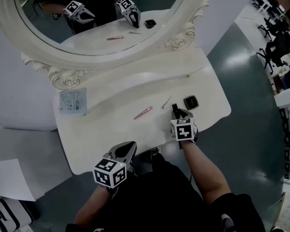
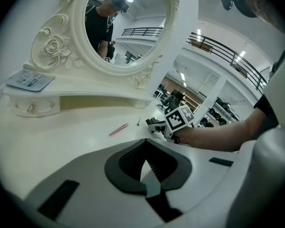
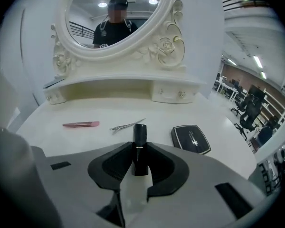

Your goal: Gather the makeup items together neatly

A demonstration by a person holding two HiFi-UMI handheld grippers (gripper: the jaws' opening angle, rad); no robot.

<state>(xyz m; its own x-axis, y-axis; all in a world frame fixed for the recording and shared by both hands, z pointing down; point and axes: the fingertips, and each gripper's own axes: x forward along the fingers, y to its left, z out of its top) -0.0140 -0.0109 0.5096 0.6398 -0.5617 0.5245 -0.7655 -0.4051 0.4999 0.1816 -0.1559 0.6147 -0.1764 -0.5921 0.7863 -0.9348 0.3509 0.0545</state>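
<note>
The bench (image 1: 106, 129) is smooth, glossy white. The lipstick (image 3: 139, 148) and compact (image 3: 190, 138) look like shiny black plastic. The hair clip (image 3: 127, 125) is bare metal, the pink clip (image 3: 80, 124) faintly shiny.

Cream-white all over on the carved dressing table (image 1: 111, 88) and its rose-scrolled oval mirror frame (image 1: 36, 54). Against that pale top we've got a dusty-pink flat clip (image 1: 143, 112), a silver wire hair clip (image 1: 166, 102) and a glossy black square compact (image 1: 191, 102) rimmed in a lighter line. The glossy black lipstick tube (image 3: 139, 136) shows a thin silver band, the right gripper (image 3: 140, 145) and left gripper (image 2: 145, 161) are light grey with charcoal pads and black-and-white square markers, the printed sachet (image 1: 72, 100) is pale blue and white, and the floor (image 1: 251, 81) is dull grey-green.
</note>
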